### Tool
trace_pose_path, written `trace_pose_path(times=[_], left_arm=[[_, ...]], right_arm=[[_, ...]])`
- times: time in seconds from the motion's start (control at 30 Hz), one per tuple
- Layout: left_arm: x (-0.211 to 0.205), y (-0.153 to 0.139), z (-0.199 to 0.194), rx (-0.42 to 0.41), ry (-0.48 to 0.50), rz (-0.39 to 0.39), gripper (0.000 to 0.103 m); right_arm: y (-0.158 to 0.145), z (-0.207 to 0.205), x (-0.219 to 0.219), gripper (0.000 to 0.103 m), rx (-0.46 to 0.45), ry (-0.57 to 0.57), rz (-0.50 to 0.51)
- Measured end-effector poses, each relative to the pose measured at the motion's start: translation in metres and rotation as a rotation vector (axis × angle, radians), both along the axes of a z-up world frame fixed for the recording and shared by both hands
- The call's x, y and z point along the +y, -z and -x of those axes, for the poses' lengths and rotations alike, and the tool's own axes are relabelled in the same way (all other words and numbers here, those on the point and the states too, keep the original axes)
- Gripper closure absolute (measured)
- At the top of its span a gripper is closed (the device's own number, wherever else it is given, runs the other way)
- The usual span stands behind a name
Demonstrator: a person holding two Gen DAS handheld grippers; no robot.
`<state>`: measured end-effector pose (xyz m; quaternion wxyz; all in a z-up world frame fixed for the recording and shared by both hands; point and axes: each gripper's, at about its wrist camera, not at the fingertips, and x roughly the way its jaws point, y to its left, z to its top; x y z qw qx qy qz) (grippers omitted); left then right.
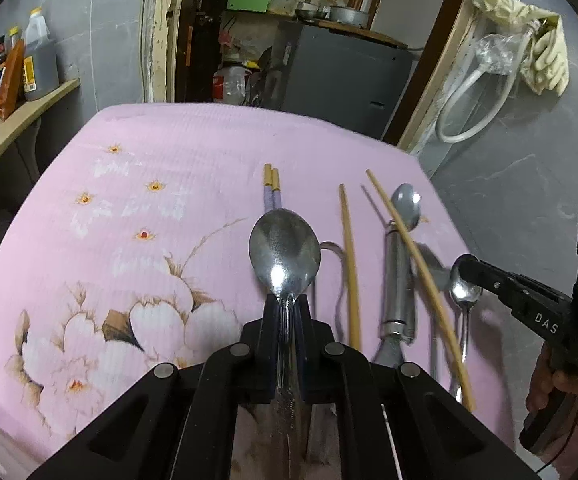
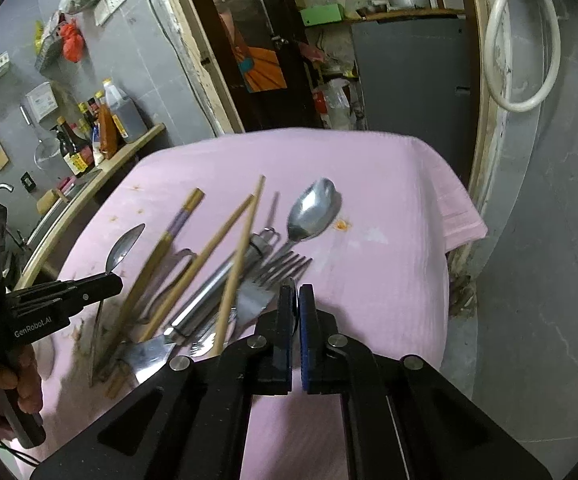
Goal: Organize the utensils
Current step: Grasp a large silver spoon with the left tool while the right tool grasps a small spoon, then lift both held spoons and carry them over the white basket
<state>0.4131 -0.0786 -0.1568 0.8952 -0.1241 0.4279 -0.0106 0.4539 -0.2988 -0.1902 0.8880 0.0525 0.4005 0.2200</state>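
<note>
Left gripper (image 1: pixel 285 304): matte black, silver rivets, "GenRobot.AI" lettering. Right gripper (image 2: pixel 295 300): black, blue pads (image 2: pixel 307 332), "DAS" lettering.

Spoon handle (image 1: pixel 287 368) hidden inside left tool (image 1: pixel 287 312) (fork (image 2: pixel 277 270) blurred).

Both wrist cameras look down close over the pink mat (image 1: pixel 161 200) toward the doorway (image 2: pixel 329 60) — the left from its near edge. The right sits nearer the mat's right side; each frames the other gripper — and the same utensil pile (image 2: pixel 225 280).
</note>
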Motion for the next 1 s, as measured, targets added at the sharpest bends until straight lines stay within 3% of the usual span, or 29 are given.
trace_pose_path(times=[0.3,0.57,0.8,1.0], left_arm=[[-0.007,-0.038,0.039,-0.123,0.025,0.051,0.096],[-0.004,-0.086,0.078,-0.224,0.073,0.086,0.096],[0.027,-0.144,0.116,-0.362,0.13,0.125,0.096],[0.082,-0.177,0.154,-0.452,0.097,0.118,0.096]], right_arm=[[-0.048,0.051,-0.005,0.101,-0.119,0.068,0.046],[-0.119,0.11,-0.007,0.101,-0.261,0.171,0.018],[-0.183,0.156,0.042,0.101,-0.396,0.178,0.008],[-0.222,0.176,0.113,0.101,-0.487,0.095,-0.039]])
